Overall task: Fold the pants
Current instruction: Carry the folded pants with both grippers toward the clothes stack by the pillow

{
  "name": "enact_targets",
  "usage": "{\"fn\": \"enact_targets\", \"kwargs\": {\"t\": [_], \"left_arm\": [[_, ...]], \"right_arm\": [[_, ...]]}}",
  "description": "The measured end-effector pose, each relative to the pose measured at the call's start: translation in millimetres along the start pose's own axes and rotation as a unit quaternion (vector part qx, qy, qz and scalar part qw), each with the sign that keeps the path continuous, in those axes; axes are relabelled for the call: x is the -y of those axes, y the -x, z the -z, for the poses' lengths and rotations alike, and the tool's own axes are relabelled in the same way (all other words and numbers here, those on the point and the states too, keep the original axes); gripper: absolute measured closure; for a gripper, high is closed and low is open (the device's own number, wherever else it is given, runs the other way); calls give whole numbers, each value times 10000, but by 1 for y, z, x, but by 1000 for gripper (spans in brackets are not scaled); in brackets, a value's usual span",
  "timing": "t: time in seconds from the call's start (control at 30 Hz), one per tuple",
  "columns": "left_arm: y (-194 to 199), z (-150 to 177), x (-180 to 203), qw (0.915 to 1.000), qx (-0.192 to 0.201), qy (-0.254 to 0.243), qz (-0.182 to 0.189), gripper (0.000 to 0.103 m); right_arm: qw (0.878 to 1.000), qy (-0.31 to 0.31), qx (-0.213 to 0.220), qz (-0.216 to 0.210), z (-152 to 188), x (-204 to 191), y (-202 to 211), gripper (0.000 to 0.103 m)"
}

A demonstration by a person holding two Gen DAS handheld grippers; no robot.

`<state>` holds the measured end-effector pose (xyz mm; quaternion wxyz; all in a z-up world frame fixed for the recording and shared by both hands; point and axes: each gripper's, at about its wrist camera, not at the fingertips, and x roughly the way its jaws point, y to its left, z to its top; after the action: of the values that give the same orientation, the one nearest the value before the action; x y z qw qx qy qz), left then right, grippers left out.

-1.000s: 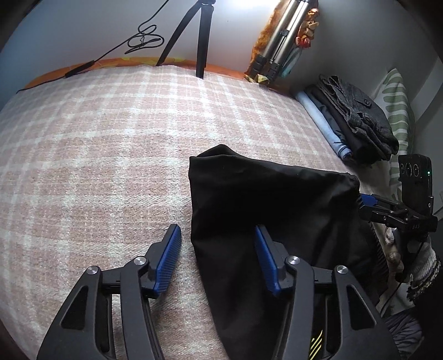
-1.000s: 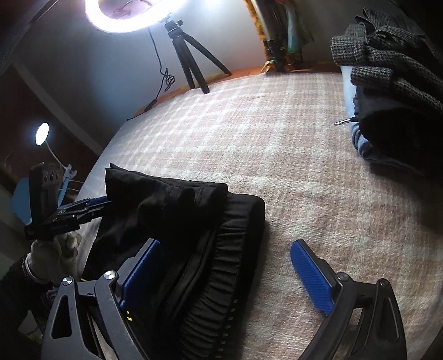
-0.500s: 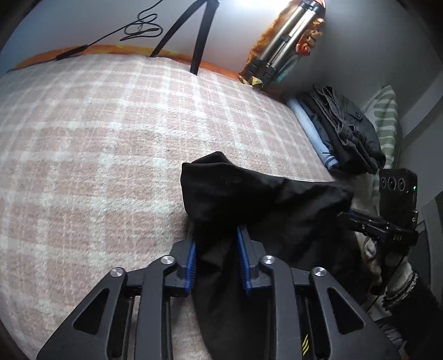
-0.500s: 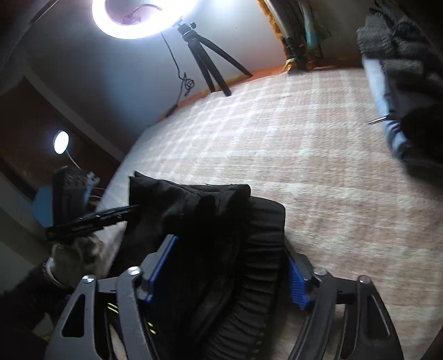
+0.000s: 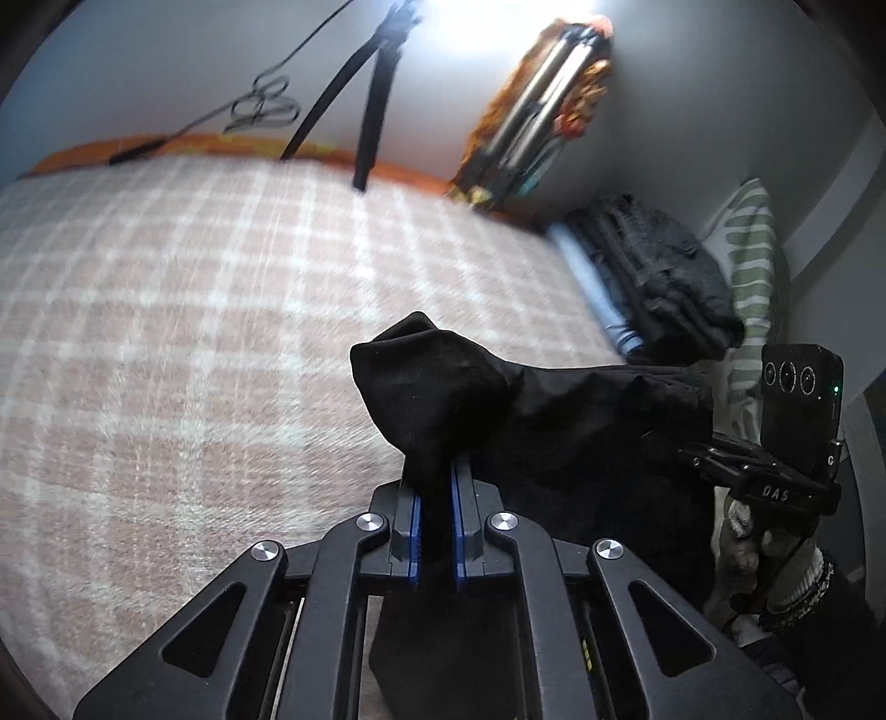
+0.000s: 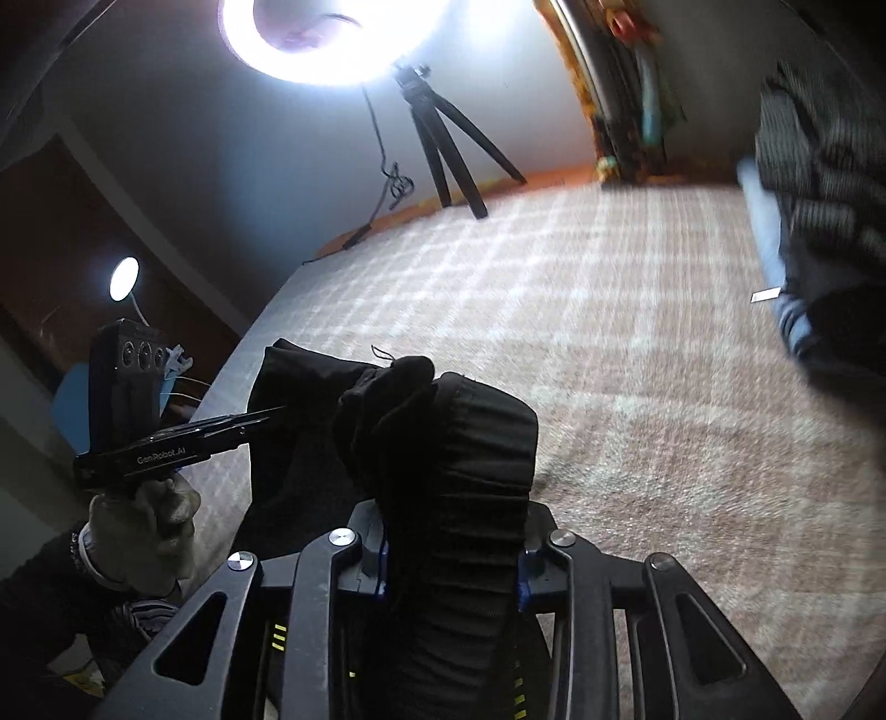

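Black pants (image 5: 554,421) lie bunched at the near edge of the plaid bed cover (image 5: 166,332). My left gripper (image 5: 434,482) is shut on a pinched fold of the leg fabric, which rises in a peak above the pads. In the right wrist view the ribbed elastic waistband (image 6: 465,459) fills the gap of my right gripper (image 6: 451,559). Its jaws are closing and both blue pads press on the band. The left gripper (image 6: 266,412) also shows there, nipping the far end of the pants (image 6: 299,421). The right gripper (image 5: 692,448) appears at the right of the left wrist view.
A stack of folded clothes (image 5: 653,277) sits at the bed's far right, next to a striped pillow (image 5: 750,260). A black tripod (image 6: 443,149) under a ring light (image 6: 310,39) stands at the far edge. A small lamp (image 6: 123,278) glows at the left.
Both grippers went from open around the pants to closed on them. The left pinched the leg fabric and raised it slightly; the right clamped the waistband.
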<state>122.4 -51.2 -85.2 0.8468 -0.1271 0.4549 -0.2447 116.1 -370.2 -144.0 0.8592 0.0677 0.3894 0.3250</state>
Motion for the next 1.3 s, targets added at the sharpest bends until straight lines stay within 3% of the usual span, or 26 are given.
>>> {"fn": "enact_targets", "kwargs": {"t": [0.3,0.77,1.07,1.3], "left_arm": [[31,-35,65,9960,625,-491,401,97],[4,-140,207,9806,1160,-1208,1019,97],[-56,-206,277,9745,1245,-1509,1103,97],[-134,-238,298,9796,1020,-1543,784,97]], "right_arm": [[9961,274,761,346,-9,-15,76,72],[9780,122,1803,1046,-61,45,216,73],[9689,-35,2051,1384,-126,116,272,73],[9708,-399,1739,1605,-169,205,253,73]]}}
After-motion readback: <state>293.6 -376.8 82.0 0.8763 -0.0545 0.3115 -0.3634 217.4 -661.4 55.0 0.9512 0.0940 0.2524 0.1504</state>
